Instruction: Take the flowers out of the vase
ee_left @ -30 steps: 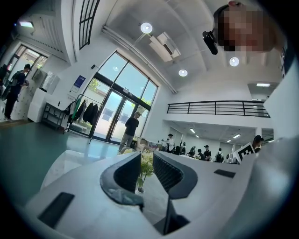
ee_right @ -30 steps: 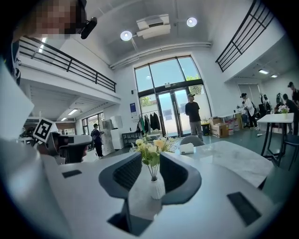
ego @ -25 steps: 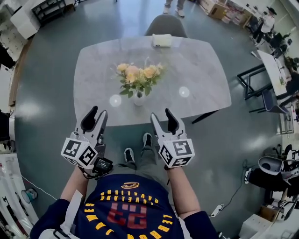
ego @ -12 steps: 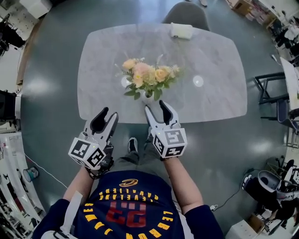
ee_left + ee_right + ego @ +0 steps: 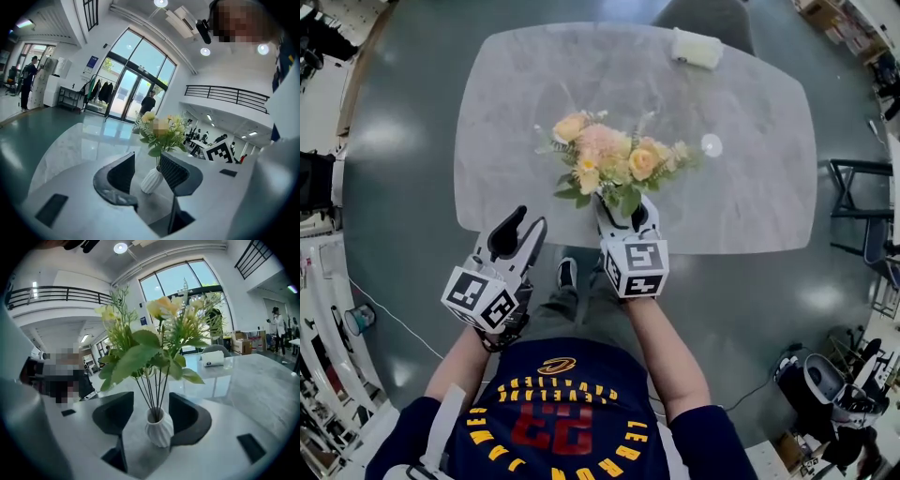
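One white ribbed vase (image 5: pixel 158 428) on the grey marble bench (image 5: pixel 516 112) holds one yellow-peach flower bunch (image 5: pixel 614 159). My right fingers (image 5: pixel 117 411) straddle the vase, apart; left fingers (image 5: pixel 123 173) gape empty near it.

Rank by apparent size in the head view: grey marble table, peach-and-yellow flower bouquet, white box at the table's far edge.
1. Grey marble table
2. Peach-and-yellow flower bouquet
3. White box, though it sits farthest from the camera, shrinking it somewhat.

Head view: vase (image 5: pixel 158 429) hidden beneath flowers (image 5: pixel 614 161).
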### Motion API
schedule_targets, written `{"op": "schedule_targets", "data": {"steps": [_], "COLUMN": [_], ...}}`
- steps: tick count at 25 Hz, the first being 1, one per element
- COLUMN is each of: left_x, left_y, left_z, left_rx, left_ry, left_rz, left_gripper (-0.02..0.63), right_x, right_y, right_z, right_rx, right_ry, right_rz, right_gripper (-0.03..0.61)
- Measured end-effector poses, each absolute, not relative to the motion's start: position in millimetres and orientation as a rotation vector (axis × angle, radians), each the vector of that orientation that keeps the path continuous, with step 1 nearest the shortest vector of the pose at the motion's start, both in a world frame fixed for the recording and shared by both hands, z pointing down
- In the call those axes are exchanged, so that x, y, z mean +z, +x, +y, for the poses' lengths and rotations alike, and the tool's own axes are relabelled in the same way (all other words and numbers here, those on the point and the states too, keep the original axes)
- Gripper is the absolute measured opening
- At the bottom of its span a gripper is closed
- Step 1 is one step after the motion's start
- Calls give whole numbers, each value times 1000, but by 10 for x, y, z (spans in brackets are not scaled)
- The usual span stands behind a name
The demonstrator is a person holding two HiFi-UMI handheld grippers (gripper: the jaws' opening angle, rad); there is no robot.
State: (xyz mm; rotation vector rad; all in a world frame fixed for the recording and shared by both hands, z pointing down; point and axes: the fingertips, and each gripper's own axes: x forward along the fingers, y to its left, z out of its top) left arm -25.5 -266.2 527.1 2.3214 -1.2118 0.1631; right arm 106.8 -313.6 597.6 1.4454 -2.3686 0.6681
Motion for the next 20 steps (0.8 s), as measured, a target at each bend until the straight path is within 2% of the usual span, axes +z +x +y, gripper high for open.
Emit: {"op": "schedule_targets", "data": {"steps": [11, 15, 20], "left_x": [5393, 5384, 5350], "left_y": [-339, -377, -423], "left_z": [-2692, -2688, -2660], "left_rx": [173, 171, 161], "left_ry": [2284, 2290, 2299], "left_rz": [-1202, -1201, -1185], "left_gripper": [151, 151, 150], "right_x": [6092, 6073, 6038], "right_y": [986, 1015, 1010], "right_z": [-3338, -3314, -3308], "right_rx": [571, 539, 519], "right_ry": [1446, 1466, 1504], "right_rz": [-2299, -2277, -2257], "right_gripper": [212, 164, 143]}}
